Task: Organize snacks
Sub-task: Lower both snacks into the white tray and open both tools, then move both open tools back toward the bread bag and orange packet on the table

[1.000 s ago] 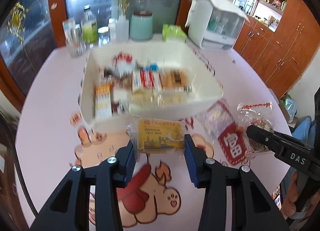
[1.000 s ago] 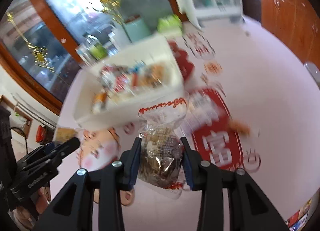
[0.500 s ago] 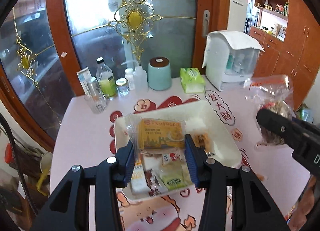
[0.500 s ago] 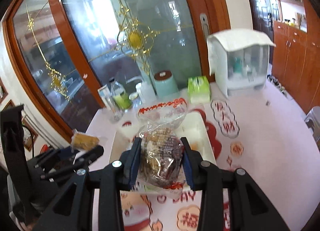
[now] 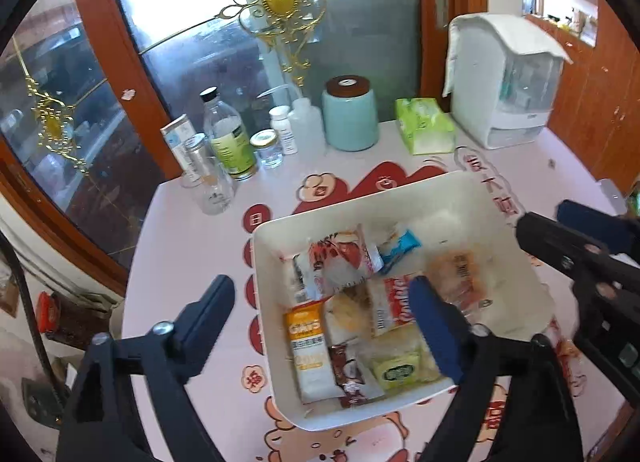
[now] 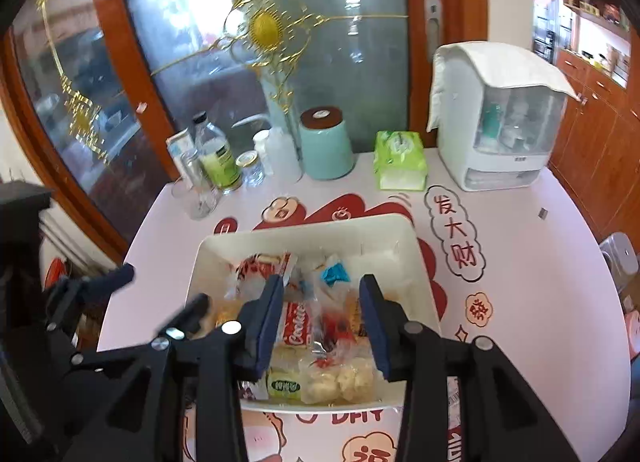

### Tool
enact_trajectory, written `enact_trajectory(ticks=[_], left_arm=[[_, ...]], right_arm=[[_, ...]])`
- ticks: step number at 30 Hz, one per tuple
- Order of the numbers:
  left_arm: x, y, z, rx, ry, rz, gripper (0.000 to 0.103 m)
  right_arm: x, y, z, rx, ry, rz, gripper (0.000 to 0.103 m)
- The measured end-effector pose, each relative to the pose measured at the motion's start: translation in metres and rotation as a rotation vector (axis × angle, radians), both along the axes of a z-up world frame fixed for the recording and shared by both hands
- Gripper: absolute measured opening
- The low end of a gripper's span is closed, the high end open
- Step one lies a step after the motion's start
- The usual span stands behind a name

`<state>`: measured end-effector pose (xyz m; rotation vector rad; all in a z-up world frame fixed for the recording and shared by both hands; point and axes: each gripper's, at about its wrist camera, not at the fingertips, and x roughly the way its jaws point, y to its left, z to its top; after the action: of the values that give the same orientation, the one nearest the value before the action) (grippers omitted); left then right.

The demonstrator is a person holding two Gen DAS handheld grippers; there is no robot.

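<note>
Both the left hand-held gripper [image 5: 320, 326] and the right hand-held gripper [image 6: 322, 322] hang released above the white tray [image 5: 460, 189]; a "Cookies" packet [image 6: 296, 326] lies at its 6 o'clock.

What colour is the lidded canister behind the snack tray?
The canister is pale teal with a dark brown lid; clearest in the left wrist view.

Red packet [image 6: 298, 324] in the white tray [image 6: 404, 238]: "Cookies". Orange-topped bar wrapper [image 5: 306, 336] in same tray: "OATS". Worktop cover [image 6: 520, 262]: outlined characters "发大财" [image 6: 456, 232], plus "福" [image 5: 253, 381] in a small red flower.
</note>
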<state>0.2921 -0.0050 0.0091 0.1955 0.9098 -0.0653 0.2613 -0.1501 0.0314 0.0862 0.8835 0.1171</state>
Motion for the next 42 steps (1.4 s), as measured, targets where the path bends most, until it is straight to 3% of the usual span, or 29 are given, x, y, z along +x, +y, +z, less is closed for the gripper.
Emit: enact_trajectory(ticks=[5, 22, 35, 42], left_arm=[[0.0, 0.01, -0.011, -0.032, 0.047, 0.025, 0.089], [-0.061, 0.001, -0.002, -0.097, 0.026, -0.016, 0.089], [-0.109, -0.019, 0.002, -0.203, 0.02, -0.124, 0.089], [-0.129, -0.043, 0.009, -0.213, 0.008, -0.143, 0.089]], right_arm=[[-0.012, 0.004, -0.003, -0.015, -0.015, 0.01, 0.058], [-0.076, -0.024, -0.012, 0.066, 0.018, -0.009, 0.058], [-0.154, -0.087, -0.019, 0.083, -0.004, -0.217, 0.058], [-0.186, -0.13, -0.025, 0.107, -0.004, -0.226, 0.058]])
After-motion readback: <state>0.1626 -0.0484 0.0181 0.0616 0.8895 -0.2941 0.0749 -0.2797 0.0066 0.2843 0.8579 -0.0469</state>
